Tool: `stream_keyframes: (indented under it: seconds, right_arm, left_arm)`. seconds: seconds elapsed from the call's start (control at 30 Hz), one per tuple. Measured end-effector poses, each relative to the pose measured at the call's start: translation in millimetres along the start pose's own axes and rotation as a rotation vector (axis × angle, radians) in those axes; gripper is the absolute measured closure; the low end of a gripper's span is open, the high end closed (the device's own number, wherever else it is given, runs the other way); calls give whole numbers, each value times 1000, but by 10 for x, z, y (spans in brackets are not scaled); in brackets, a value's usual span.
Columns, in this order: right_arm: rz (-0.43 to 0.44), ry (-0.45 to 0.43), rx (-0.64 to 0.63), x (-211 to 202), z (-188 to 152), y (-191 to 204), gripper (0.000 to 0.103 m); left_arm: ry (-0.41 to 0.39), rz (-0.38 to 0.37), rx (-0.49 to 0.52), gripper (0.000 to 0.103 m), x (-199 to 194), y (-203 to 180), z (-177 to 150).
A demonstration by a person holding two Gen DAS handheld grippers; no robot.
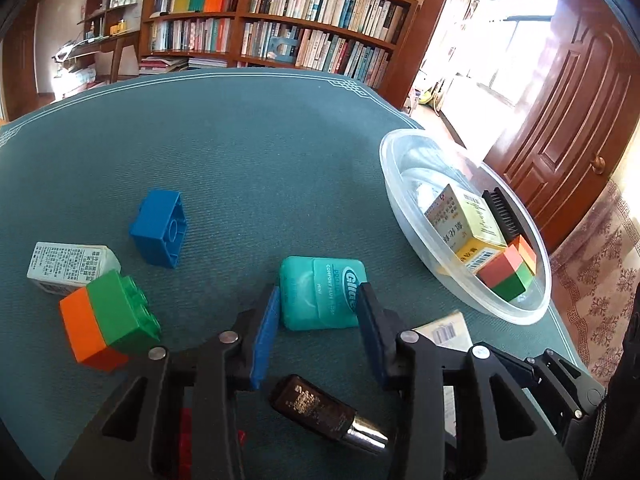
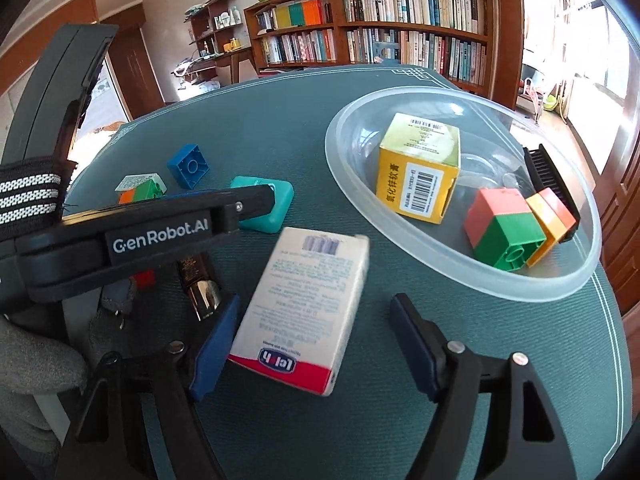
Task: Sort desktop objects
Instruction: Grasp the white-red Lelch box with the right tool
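Observation:
A teal floss case (image 1: 322,292) lies on the green table; my left gripper (image 1: 318,312) is open with its pads on either side of the case's near end, apart from it or just touching. The case also shows in the right wrist view (image 2: 268,204). My right gripper (image 2: 312,344) is open around a white and red box (image 2: 304,312) that looks blurred. The clear plastic bowl (image 2: 440,268) holds a yellow box (image 2: 420,168), stacked bricks (image 2: 508,236) and a black comb (image 2: 548,176). The bowl also shows in the left wrist view (image 1: 404,200).
A blue brick (image 1: 160,228), an orange and green brick (image 1: 108,320) and a white box (image 1: 68,268) lie at the left. A dark bottle with a metal cap (image 1: 328,412) lies under the left gripper. The table edge runs close behind the bowl. A bookshelf stands beyond.

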State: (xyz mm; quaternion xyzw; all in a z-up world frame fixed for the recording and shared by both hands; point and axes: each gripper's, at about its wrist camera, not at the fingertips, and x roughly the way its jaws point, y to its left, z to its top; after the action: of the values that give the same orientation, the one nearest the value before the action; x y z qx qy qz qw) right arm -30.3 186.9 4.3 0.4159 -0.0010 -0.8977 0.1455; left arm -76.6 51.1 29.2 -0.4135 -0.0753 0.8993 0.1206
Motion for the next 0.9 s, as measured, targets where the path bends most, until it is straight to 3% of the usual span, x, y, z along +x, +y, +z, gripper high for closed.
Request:
stream_keyframes:
  seconds: [0.13, 0.3, 0.37, 0.43, 0.53, 0.6, 0.63, 0.77, 0.9]
  right_arm:
    - [-15, 17, -19, -66, -97, -55, 28]
    - [-2, 25, -19, -88, -96, -86, 28]
    - [4, 21, -35, -66, -74, -52, 28]
    - [3, 16, -51, -31, -43, -8, 28]
    - [-9, 13, -91, 23, -18, 61, 28]
    - [-24, 11, -120, 48, -20, 90, 32]
    - [-42, 6, -134, 51, -25, 108, 40]
    - [-34, 4, -151, 29, -49, 110, 46]
    - [-11, 11, -137, -25, -97, 48, 48]
  left_arm:
    - [6, 10, -36, 75, -76, 57, -58]
    - [-15, 35, -38, 75, -88, 49, -64]
    - [-17, 30, -56, 71, -71, 68, -54]
    - [-6, 28, -74, 56, -44, 93, -46]
    - [2, 24, -104, 50, -16, 127, -45]
    - [4, 19, -110, 45, -17, 104, -47]
    - [5, 13, -112, 41, -18, 93, -51]
    - [12, 19, -91, 39, 11, -16, -62]
    - [21, 82, -35, 39, 78, -147, -44]
